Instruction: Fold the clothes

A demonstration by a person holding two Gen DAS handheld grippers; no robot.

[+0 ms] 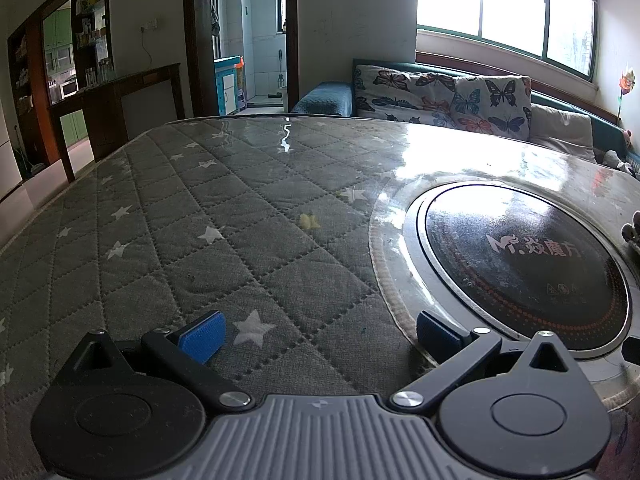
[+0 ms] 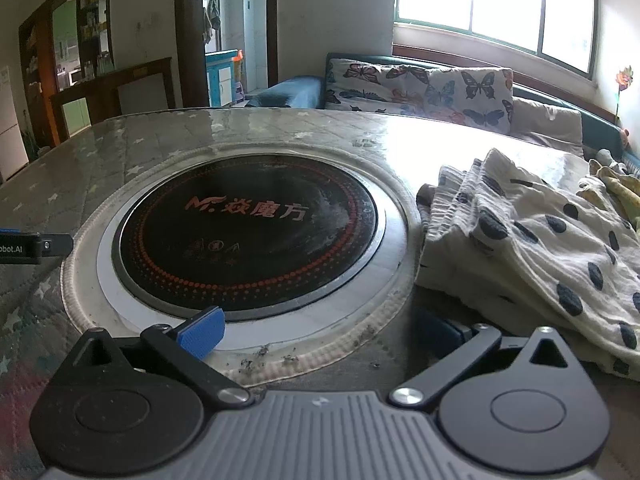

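A cream garment with dark polka dots lies crumpled on the right side of the table, and a yellowish cloth sits behind it. My right gripper is open and empty, low over the table, with the garment just right of its right finger. My left gripper is open and empty over the quilted grey star-patterned table cover. A sliver of cloth shows at the right edge of the left wrist view. Part of the left gripper shows at the left edge of the right wrist view.
A round black induction cooktop is set in the table centre; it also shows in the left wrist view. A sofa with butterfly cushions stands behind the table, under a bright window. Dark wooden shelving stands at the far left.
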